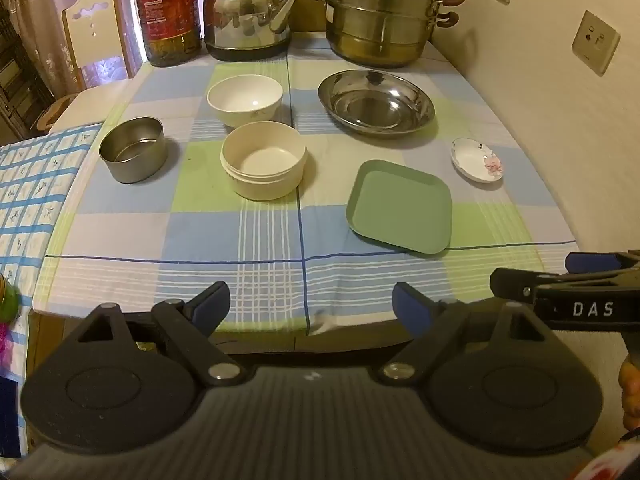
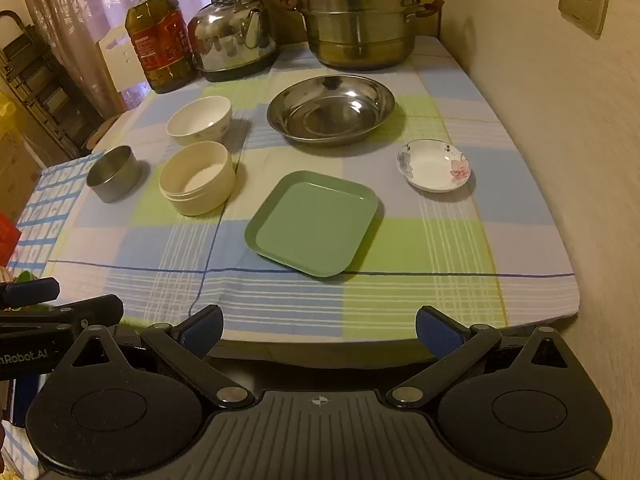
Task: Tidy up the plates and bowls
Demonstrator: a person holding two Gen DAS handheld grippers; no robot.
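Checked cloth in blue, green and white covers the desk point(image 2: 520, 240), which stands against a cream wall with sockets at the right of the frame. At the centre lies the green square plate point(image 2: 314, 224), flat, one corner pointing to the lower right. Above it sits the steel dish point(image 2: 331, 114); left of them stand the cream bowl point(image 2: 198, 178), white bowl point(image 2: 199, 120) and metal tin point(image 2: 113, 173). Both the left hand-held gripper point(image 1: 311, 306) and the right hand-held gripper point(image 2: 319, 326) are spread wide and hold nothing.
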